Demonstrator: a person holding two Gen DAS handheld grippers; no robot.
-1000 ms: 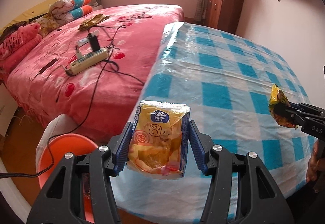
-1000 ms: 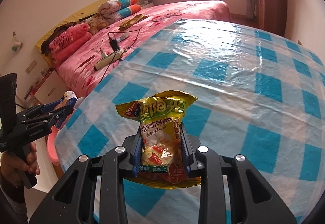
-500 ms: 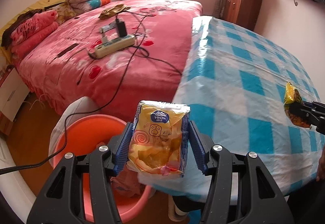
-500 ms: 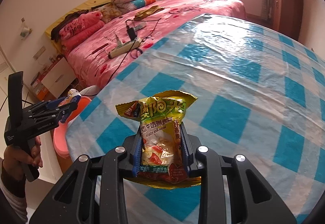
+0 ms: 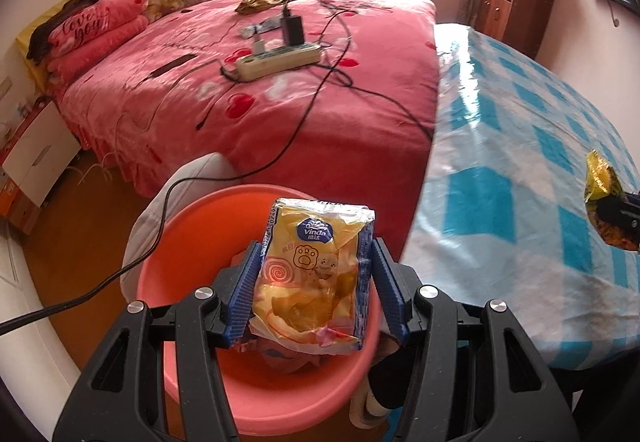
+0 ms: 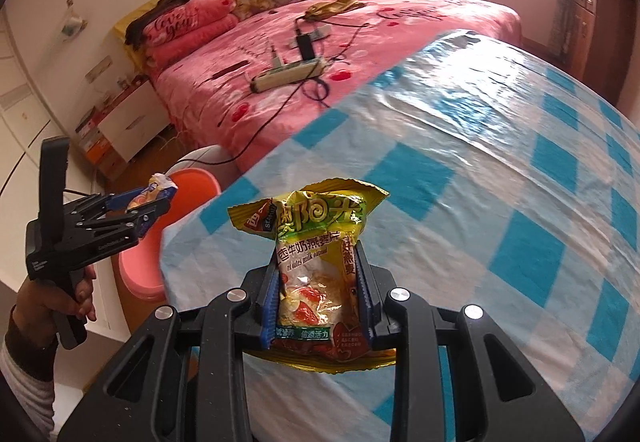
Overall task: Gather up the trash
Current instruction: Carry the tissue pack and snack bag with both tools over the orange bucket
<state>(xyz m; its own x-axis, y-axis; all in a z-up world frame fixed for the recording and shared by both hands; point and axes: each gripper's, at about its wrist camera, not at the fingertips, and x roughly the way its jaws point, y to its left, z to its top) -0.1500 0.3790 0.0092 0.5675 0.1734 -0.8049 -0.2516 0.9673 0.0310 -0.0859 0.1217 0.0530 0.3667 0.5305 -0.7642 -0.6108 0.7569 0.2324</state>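
Note:
My left gripper (image 5: 314,262) is shut on a yellow Vinda tissue pack (image 5: 316,274) and holds it above an orange basin (image 5: 192,242) on the floor, which holds some wrappers. My right gripper (image 6: 320,274) is shut on a yellow-green oatmeal packet (image 6: 316,254) and holds it over the blue-checked table (image 6: 500,181). The right gripper and its packet (image 5: 600,197) show at the right edge of the left wrist view. The left gripper (image 6: 156,199) shows at the left of the right wrist view, over the basin (image 6: 192,185).
A pink bed (image 5: 248,81) with a power strip (image 5: 276,59) and cables lies beyond the basin. A black cable (image 5: 160,234) runs over the basin's rim. A white stool (image 5: 188,177) stands behind the basin. A wooden cabinet (image 5: 516,9) stands at the back.
My left gripper has swung left off the table with the tissue pack, to above the orange basin. My right gripper has turned left with its packet, still over the table.

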